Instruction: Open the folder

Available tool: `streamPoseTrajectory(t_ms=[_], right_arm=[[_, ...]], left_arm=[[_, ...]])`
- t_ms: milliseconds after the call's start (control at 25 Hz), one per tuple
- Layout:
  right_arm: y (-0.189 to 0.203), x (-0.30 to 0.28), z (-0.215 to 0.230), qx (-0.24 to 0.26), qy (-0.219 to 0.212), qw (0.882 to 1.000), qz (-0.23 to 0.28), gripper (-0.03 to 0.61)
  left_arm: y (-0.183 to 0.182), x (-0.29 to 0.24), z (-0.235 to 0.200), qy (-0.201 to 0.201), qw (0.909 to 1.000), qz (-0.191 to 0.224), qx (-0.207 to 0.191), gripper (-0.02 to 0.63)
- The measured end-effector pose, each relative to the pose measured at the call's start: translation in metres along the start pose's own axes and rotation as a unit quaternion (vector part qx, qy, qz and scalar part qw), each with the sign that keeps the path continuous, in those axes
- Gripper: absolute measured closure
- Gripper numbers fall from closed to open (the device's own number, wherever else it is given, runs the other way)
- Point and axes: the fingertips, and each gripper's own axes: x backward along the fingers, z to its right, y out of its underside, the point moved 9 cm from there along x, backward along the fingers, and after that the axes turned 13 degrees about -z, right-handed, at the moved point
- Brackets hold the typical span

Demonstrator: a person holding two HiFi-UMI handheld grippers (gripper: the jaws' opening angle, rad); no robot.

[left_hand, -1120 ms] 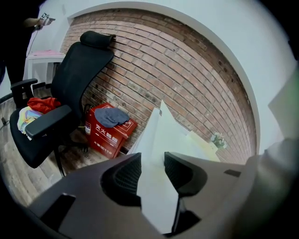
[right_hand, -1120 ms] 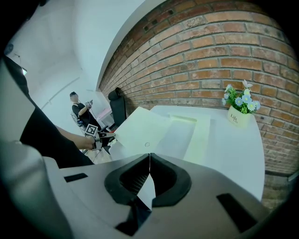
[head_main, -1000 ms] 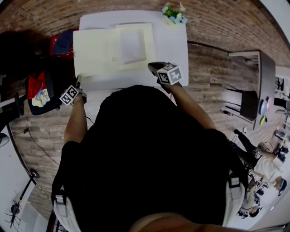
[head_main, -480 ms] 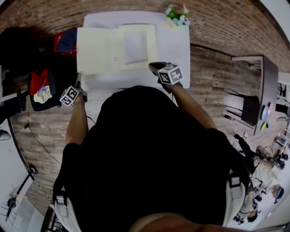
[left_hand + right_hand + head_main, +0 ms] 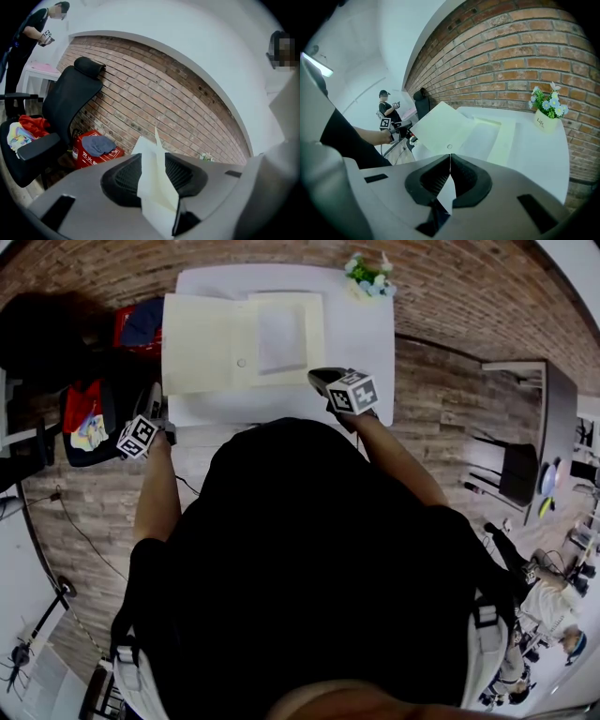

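A black office chair point(image 5: 70, 101) piled with bright clothes stands at far left. Beside it, against the brick wall, sits a red box point(image 5: 119, 334) with a blue-grey cloth point(image 5: 145, 320) on top.

The left gripper point(image 5: 157, 397) is clenched on the near left corner of the cream folder point(image 5: 206, 343). The sheet stands between its 2 pads, and the jaws have just been closing on it.

The folder lies spread open on the white table point(image 5: 356, 343). Its left cover is tilted up off the tabletop and reaches past the table's left edge. Its right half lies flat, with a white sheet point(image 5: 278, 334) on it.

At the folder's near right corner, the right gripper point(image 5: 317, 379) has its 2 jaws pinched together on a thin pale edge that appears to belong to the folder.

A small pot of flowers point(image 5: 367, 273) stands at the table's far right corner, close to the wall and well apart from both grippers.
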Motion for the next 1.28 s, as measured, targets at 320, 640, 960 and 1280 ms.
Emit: streamPoseTrajectory(t_ms=[320,640,960,1280], right_arm=[[-0.005,0.011,0.005,0.005,0.007,1.0,0.009,0.552],[-0.005,0.021,0.015,0.011,0.037,0.999,0.025,0.553],[-0.014,0.04,0.024,0.021,0.08,0.995,0.063,0.554],[-0.014,0.052,0.029,0.028,0.106,0.99,0.087,0.554]], left_arm=[[-0.042,0.005,0.014,0.025,0.9983,0.052,-0.01,0.491],[-0.079,0.005,0.051,0.046,0.9925,0.076,-0.085,0.578],[-0.111,-0.008,0.111,0.095,0.9798,0.101,-0.144,0.589],[-0.125,-0.022,0.163,0.139,0.9664,0.1,-0.191,0.591]])
